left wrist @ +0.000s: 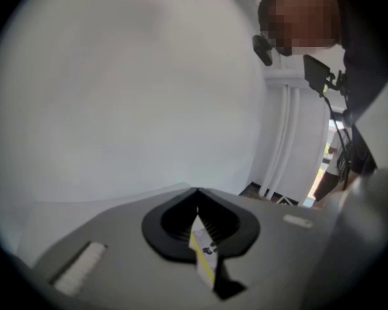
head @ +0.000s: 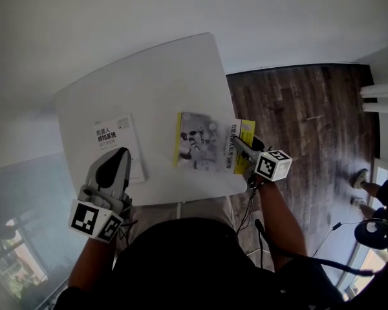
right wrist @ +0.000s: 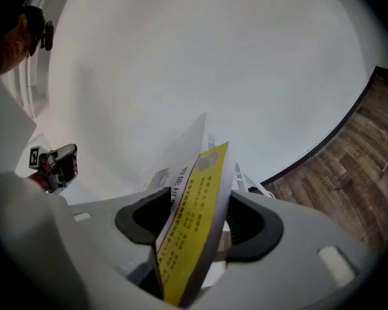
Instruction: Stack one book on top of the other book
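One white book [head: 113, 135], one yellow book [head: 200, 142], apart; floorboards [head: 297, 108] beside table [head: 155, 76].

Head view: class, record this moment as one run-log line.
step: grasp | right gripper: closed on yellow-edged book | left gripper: jaws together, over corner of white book | books: apart on table, not stacked

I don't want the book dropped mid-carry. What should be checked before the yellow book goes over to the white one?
1. Right gripper clamps yellow book: ok, its edge sits between the jaws.
2. Yellow book off the table: cannot tell.
3. White book lies flat: ok.
4. White book's cover free: not ok, left gripper is over its near corner.
5. Left gripper empty: not ok, shut on a paper slip.
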The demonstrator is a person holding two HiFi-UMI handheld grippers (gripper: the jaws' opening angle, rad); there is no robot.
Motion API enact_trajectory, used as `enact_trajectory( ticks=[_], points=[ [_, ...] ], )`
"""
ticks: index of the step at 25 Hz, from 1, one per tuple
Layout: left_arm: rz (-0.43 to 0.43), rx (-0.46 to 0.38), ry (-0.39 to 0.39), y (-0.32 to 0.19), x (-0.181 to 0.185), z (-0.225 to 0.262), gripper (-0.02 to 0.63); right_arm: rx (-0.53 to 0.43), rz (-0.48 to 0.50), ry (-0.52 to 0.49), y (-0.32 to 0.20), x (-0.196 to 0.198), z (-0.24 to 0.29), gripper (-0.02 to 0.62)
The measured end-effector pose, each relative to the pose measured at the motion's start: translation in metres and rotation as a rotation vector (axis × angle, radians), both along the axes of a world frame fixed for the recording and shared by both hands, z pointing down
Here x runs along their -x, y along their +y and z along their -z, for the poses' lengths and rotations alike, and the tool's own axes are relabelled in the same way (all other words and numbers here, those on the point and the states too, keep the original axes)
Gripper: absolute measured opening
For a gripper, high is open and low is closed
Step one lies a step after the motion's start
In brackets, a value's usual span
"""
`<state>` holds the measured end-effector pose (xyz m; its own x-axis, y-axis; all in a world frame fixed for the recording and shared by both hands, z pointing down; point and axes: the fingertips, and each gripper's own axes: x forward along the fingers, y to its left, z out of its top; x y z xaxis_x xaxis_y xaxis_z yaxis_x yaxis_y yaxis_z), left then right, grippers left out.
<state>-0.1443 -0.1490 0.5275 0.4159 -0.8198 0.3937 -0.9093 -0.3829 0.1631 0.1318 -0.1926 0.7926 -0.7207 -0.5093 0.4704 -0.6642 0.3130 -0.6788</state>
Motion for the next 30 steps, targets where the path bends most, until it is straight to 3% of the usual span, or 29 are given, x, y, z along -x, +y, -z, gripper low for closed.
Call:
enact_trajectory(
  ticks=[5, 18, 30],
  points=[
    [0.017, -0.006, -0.007, 0.006, 0.006, 0.001, 0.006, -0.010, 0.002, -0.012, 0.000, -0.002, 0.003, 0.221],
    [0.008, -0.057, 0.003, 0.019, 0.014, 0.008, 0.006, -0.149, -0.012, 0.038, 0.005, 0.000, 0.048, 0.121],
    [-0.037, -0.084, 0.041, 0.030, 0.014, 0.015, 0.006, -0.225, -0.057, 0.004, 0.027, 0.015, 0.108, 0.080]
  ],
)
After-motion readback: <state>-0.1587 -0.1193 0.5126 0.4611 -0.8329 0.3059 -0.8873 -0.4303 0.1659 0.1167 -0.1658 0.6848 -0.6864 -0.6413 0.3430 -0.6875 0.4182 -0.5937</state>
